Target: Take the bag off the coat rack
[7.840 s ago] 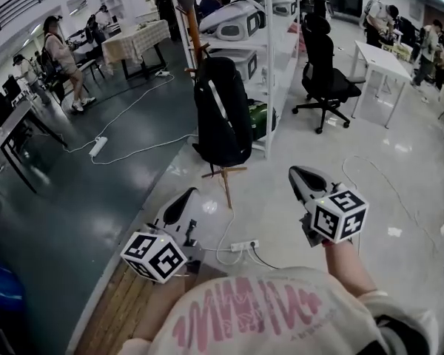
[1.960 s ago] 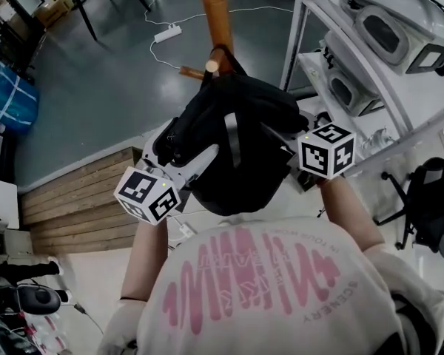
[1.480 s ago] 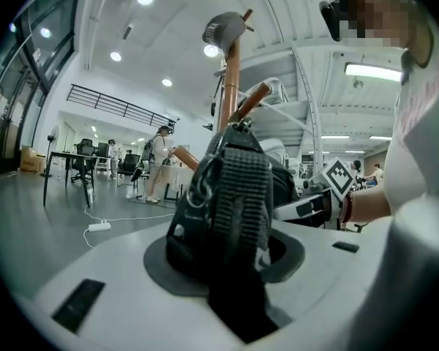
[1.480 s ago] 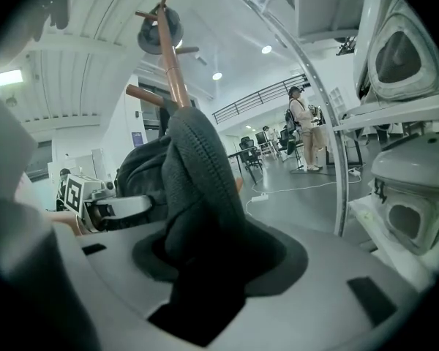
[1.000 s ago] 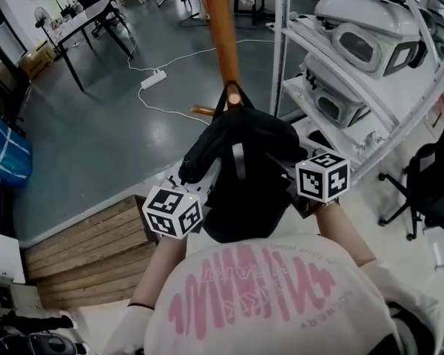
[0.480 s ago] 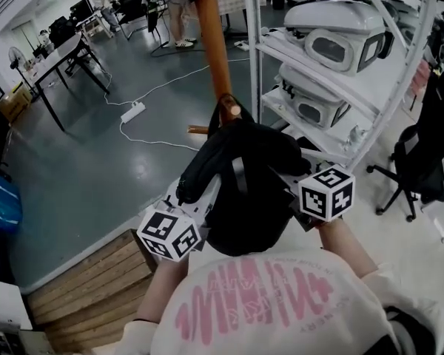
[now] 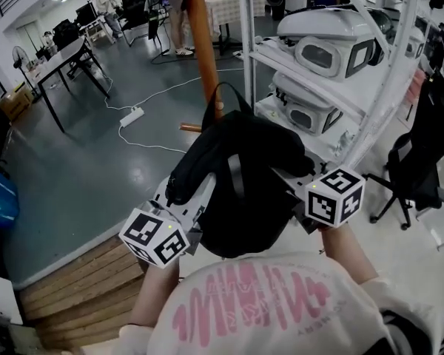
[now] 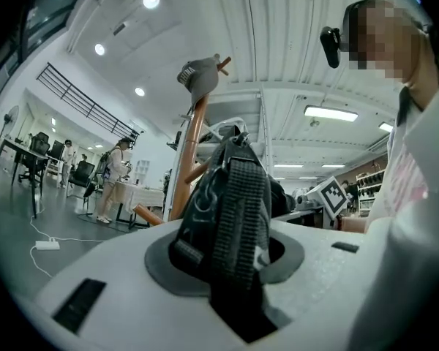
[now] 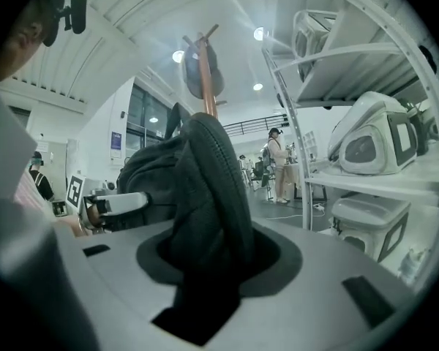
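Bag (image 7: 240, 191), black, hangs between both grippers, just beside coat rack (image 7: 198, 43) pole. Left gripper (image 7: 196, 198): jaws clamped on ribbed strap (image 8: 238, 210) of bag. Right gripper (image 7: 290, 183): jaws clamped on padded fold of bag. Top loop (image 7: 223, 95) close to pole; cannot tell if hooked.

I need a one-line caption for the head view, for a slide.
Left gripper and right gripper grip a black backpack beside the coat rack's wooden pole.

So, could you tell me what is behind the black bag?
The coat rack pole rises behind the bag; the bag covers its lower part and base.
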A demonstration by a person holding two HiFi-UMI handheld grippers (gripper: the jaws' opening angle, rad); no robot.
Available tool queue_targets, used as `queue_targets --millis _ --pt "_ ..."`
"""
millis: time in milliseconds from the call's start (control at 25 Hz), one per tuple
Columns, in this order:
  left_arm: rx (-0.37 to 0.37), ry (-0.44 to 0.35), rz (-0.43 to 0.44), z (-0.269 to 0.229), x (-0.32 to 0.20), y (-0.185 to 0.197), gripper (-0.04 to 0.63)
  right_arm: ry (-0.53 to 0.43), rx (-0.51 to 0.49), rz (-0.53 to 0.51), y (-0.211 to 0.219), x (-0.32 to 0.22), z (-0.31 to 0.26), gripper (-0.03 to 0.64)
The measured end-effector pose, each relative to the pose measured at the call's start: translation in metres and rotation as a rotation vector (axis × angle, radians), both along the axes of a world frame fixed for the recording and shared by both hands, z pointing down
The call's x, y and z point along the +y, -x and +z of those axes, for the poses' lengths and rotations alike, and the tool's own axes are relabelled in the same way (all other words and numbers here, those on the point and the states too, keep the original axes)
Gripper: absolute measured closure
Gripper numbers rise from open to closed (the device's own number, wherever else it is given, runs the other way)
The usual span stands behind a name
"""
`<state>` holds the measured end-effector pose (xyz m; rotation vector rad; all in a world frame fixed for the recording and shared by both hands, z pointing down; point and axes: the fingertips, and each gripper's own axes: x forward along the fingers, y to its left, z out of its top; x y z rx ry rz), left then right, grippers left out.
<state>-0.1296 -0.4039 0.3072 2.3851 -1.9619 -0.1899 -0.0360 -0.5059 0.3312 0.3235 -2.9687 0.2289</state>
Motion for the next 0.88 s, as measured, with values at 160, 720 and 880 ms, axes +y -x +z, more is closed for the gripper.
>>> queue_targets --millis 160,720,880 --pt "-0.03 -0.028 -0.026 -0.013 0.009 -0.027 0.472 0.003 -0.024 -0.052 -0.023 0.006 -0.009 0.456" --pt "0.006 0.023 -0.181 -0.003 0.043 -0.13 0.471 0.032 0.007 -0.171 -0.112 0.029 0.002 0.457" --pt "0.002 0.042 -0.222 0.003 0.055 -0.158 0.472 0.048 0.017 -0.208 -0.135 0.04 0.011 0.459"
